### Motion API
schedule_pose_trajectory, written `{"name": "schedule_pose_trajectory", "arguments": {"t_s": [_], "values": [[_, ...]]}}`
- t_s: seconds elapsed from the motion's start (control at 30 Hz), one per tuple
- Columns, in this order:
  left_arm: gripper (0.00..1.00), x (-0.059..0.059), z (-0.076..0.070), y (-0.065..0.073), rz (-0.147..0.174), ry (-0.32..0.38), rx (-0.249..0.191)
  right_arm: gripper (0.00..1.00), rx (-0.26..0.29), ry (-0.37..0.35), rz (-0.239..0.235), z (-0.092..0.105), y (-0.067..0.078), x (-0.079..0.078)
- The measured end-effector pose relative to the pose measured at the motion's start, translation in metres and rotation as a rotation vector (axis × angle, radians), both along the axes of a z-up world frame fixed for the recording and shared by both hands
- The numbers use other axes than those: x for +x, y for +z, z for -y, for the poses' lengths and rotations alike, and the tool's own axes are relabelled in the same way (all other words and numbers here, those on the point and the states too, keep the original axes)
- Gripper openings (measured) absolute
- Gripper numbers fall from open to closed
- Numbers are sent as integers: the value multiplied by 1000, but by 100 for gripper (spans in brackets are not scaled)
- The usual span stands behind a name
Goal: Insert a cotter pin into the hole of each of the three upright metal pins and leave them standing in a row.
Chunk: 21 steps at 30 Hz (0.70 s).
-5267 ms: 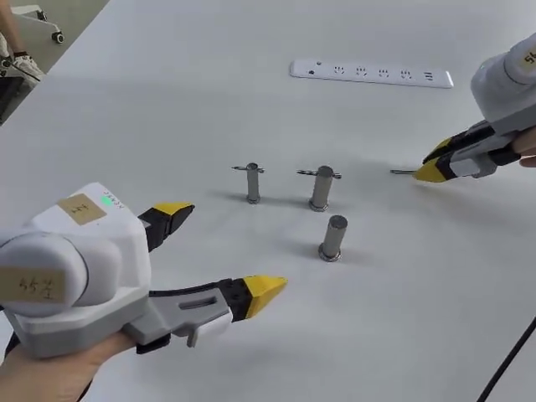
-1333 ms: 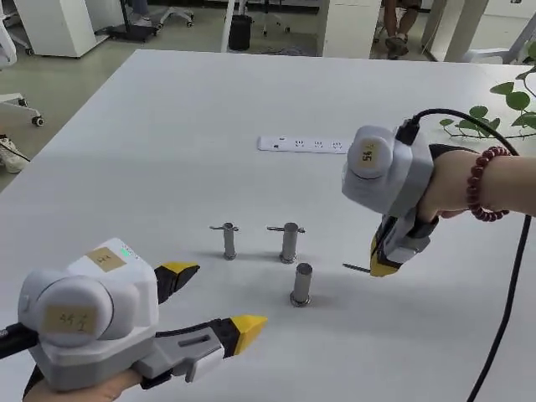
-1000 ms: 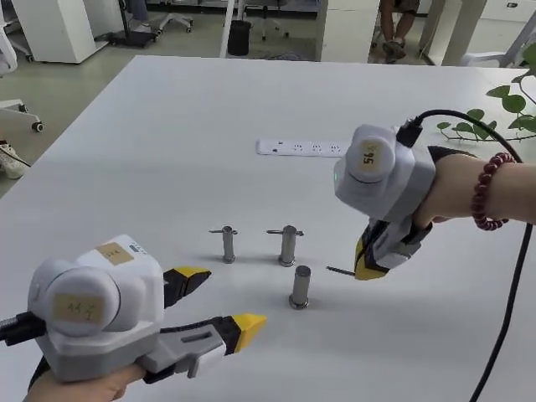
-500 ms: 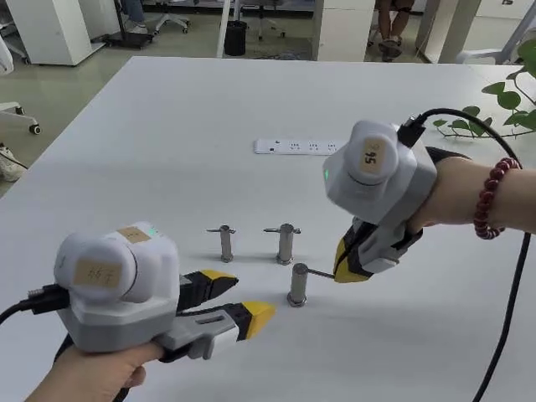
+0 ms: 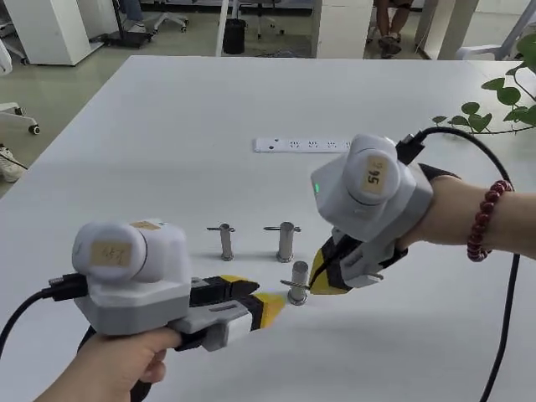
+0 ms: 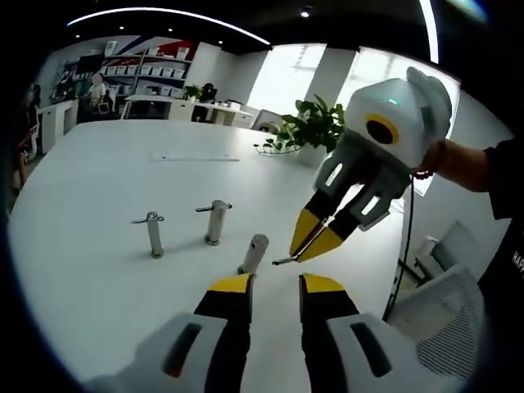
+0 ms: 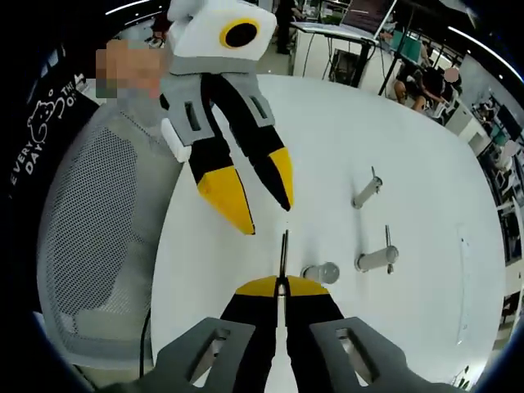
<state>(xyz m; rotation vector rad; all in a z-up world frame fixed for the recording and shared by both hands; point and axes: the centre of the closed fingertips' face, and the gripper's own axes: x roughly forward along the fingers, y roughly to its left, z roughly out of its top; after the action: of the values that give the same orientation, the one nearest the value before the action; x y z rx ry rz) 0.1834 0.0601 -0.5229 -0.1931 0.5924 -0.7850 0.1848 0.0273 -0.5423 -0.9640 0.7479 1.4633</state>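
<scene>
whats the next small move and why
Probably ease the left gripper forward and close it on the bare third pin to steady it: its jaws stand open short of it, while the right gripper holds the cotter pin beside its top, not yet through.

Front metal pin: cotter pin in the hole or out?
Out. The cotter pin is clamped in the right tool, its tip beside the front metal pin, not through it.

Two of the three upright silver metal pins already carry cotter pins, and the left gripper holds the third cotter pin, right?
No: the right gripper holds the thin metal cotter pin, as the right gripper view shows. The rest stands.
</scene>
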Motion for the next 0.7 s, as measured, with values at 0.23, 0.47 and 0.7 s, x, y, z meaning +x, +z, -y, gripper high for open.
{"name": "schedule_pose_trajectory", "arguments": {"t_s": [0.23,0.47,0.7], "values": [[14,3,4,2,-33,21,-54,0,43,15,2,-9,3,-6],[6,5,2,3,-56,39,-89,0,68,19,9,-12,5,-5],[4,6,2,2,-77,52,-113,0,83,31,25,-14,6,-4]]}}
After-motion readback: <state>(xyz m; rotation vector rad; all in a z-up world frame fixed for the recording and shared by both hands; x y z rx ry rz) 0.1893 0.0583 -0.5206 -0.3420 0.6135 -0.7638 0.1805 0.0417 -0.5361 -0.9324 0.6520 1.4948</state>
